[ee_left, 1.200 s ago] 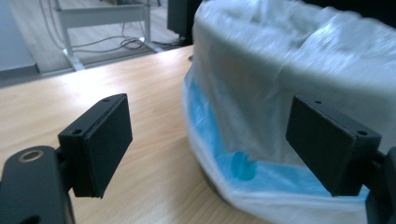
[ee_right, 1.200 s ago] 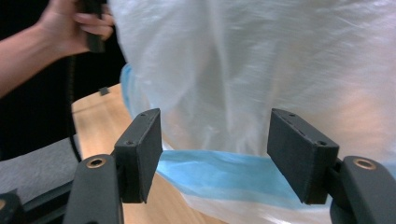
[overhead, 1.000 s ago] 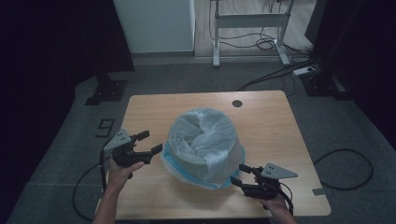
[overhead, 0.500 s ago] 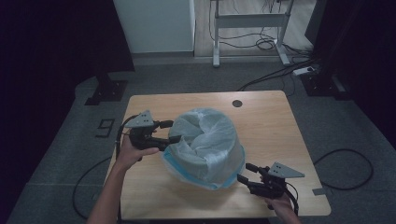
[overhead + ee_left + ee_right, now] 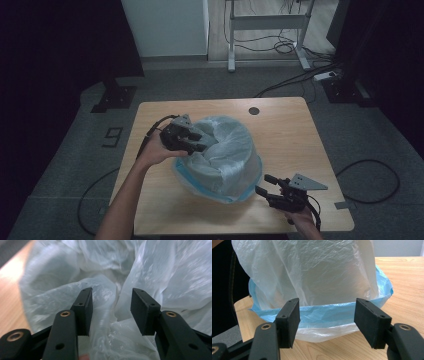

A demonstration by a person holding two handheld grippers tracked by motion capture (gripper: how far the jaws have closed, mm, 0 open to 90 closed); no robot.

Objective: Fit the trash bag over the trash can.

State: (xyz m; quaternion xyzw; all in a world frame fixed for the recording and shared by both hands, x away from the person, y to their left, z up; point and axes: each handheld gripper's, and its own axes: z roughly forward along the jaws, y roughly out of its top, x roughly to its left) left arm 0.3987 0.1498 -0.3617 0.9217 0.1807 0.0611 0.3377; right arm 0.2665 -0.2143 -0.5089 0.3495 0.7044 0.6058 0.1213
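Note:
A round bin draped in a crinkled white plastic bag (image 5: 227, 152) with a blue hem (image 5: 324, 315) stands mid-table. My left gripper (image 5: 200, 141) reaches into the bag's upper left folds. Its jaws have just been closing, and in the left gripper view loose film (image 5: 162, 277) bulges between the left gripper's (image 5: 111, 293) pads, which still stand apart. My right gripper (image 5: 263, 184) sits low at the bag's front right, a short way off it. In the right gripper view the right gripper (image 5: 327, 305) is open and faces the bag (image 5: 312, 270) with nothing between its pads.
The wooden table (image 5: 285, 120) has a dark cable hole (image 5: 254, 110) near its far edge. Bare wood lies right of and in front of the bag. On the floor beyond are a desk frame (image 5: 270, 20), cables and a power strip (image 5: 327, 76).
The left gripper travelled from the table's left side up and right onto the bag's top, and its jaws narrowed. The right gripper stayed nearly still.

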